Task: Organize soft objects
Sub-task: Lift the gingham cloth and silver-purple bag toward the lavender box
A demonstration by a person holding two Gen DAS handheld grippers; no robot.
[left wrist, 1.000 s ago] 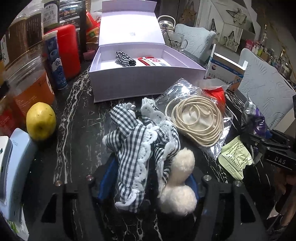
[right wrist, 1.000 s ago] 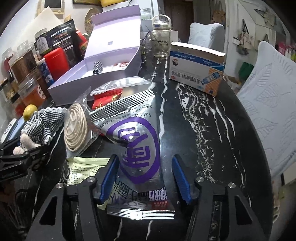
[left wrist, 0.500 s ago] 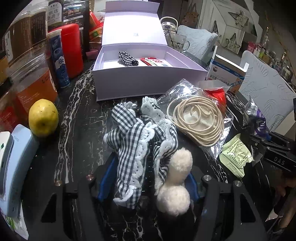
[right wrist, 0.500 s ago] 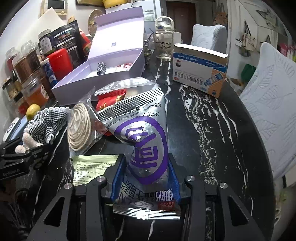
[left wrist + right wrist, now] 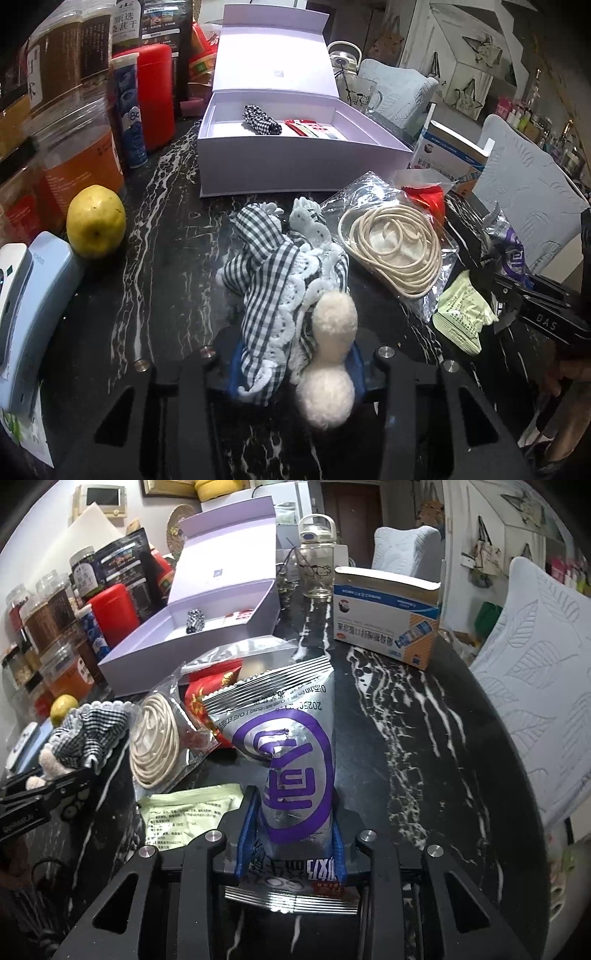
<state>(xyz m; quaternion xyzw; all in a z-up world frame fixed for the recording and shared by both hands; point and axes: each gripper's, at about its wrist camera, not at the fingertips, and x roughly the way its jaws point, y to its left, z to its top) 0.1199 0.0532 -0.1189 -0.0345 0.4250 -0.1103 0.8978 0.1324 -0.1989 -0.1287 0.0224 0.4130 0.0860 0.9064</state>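
My left gripper [image 5: 295, 363] is shut on a black-and-white checked cloth piece with lace trim and two white pompoms [image 5: 280, 280]; it also shows in the right wrist view [image 5: 79, 738]. My right gripper [image 5: 291, 840] is shut on a silver pouch with a purple logo [image 5: 291, 749], its top end tilted up. An open lilac box [image 5: 295, 173] stands behind on the black marble table [image 5: 166, 229]; a small checked cloth item [image 5: 260, 118] and red packets lie in it.
A clear bag of cream cord [image 5: 395, 243], a red packet [image 5: 424, 194] and a pale green sachet [image 5: 458, 314] lie between the grippers. A yellow fruit [image 5: 96, 221], jars and a red canister [image 5: 155, 92] stand left. A blue-and-white carton [image 5: 388, 616] stands far right.
My right gripper has closed on the silver pouch and lifted its end. My left gripper has closed tighter on the checked cloth piece and drawn slightly nearer the box.
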